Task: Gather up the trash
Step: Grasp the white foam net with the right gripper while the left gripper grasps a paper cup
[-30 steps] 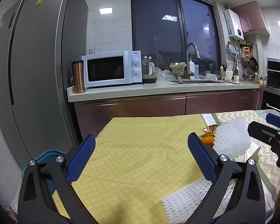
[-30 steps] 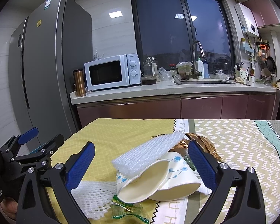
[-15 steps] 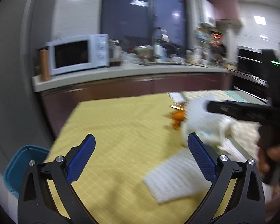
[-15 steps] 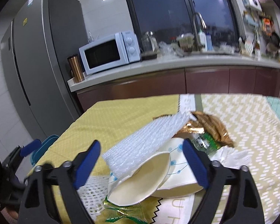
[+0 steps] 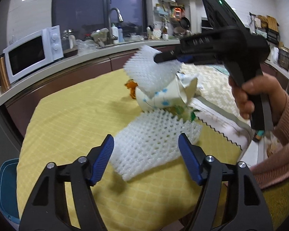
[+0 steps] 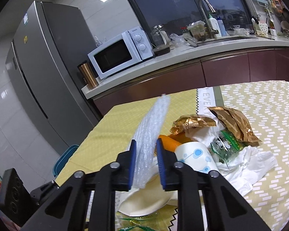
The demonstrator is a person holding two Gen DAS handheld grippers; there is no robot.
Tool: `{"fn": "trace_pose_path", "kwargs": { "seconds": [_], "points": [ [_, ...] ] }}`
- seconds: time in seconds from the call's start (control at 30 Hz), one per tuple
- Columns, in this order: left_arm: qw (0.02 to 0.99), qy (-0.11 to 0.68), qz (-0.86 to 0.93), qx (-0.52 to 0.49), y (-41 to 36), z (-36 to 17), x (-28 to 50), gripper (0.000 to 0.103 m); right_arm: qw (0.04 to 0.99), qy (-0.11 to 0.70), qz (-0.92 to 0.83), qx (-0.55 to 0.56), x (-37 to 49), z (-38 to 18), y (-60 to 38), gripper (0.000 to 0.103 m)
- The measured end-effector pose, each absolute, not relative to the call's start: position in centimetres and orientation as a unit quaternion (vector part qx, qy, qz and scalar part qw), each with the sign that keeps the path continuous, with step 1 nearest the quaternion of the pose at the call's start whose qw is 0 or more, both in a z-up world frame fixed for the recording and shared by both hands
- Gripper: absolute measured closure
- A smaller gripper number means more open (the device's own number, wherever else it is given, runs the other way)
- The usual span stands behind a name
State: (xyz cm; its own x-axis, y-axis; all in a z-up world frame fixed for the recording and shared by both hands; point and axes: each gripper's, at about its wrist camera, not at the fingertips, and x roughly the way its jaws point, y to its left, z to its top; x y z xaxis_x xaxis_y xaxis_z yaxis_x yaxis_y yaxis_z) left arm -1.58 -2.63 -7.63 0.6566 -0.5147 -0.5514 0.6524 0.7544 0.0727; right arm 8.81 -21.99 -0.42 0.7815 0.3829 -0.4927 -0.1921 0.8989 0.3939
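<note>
A pile of trash lies on the yellow tablecloth (image 5: 71, 127). My right gripper (image 6: 146, 142) is closing, its blue pads pressing a white foam net sleeve (image 6: 150, 127) that stands on edge. From the left wrist view this sleeve (image 5: 150, 73) hangs in the right gripper (image 5: 163, 57) above two crushed paper cups (image 5: 163, 98). My left gripper (image 5: 146, 136) is low over the cloth with its jaws closing. A second white foam net (image 5: 154, 144) lies flat between the pads, and I see no firm pinch on it.
Beside the paper cups (image 6: 194, 154) lie gold wrappers (image 6: 231, 123), a green packet (image 6: 227, 146), crumpled tissue (image 6: 248, 165) and orange peel (image 6: 169, 142). A teal bin (image 5: 6, 182) stands on the floor off the table's left corner. A person's hand (image 5: 246, 96) holds the right gripper.
The left gripper dipped and swung right onto the flat foam net, its jaws narrowing. The right gripper's jaws closed on the upper foam net, which now stands on edge above the cups.
</note>
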Motion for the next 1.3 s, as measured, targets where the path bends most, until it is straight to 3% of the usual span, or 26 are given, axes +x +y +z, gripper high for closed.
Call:
{"fn": "trace_pose_path", "kwargs": {
  "seconds": [0.07,0.4,0.67,0.73,0.8,0.93,1.07,1.3],
  "points": [
    [0.898,0.261,-0.326,0.135,-2.9,-8.0,-2.2,0.045,0.929,0.288,0.160,0.167,8.8,-0.1,-22.0,0.091],
    [0.896,0.239,-0.368,0.074,-3.3,-4.2,-2.0,0.045,0.940,0.243,0.161,0.176,7.3,2.4,-23.6,0.092],
    [0.891,0.285,-0.332,0.125,-9.9,-3.5,2.1,0.045,0.943,0.230,0.149,0.187,7.2,2.7,-25.4,0.092],
    [0.887,0.300,-0.319,0.144,-11.2,-4.0,2.7,0.050,0.943,0.230,0.148,0.188,7.2,2.6,-25.6,0.092],
    [0.882,0.321,-0.310,0.150,-11.6,-4.7,3.3,0.064,0.942,0.230,0.149,0.191,7.3,2.4,-25.8,0.092],
    [0.884,0.339,-0.296,0.128,-10.6,-5.2,4.2,0.075,0.940,0.233,0.154,0.197,7.6,2.0,-26.2,0.092],
    [0.890,0.340,-0.287,0.099,-8.5,-4.9,4.9,0.094,0.937,0.233,0.165,0.200,7.8,2.1,-25.7,0.092],
    [0.910,0.317,-0.264,0.030,-3.3,-2.8,5.5,0.098,0.927,0.224,0.209,0.216,9.0,3.2,-24.1,0.092]
  ]
}}
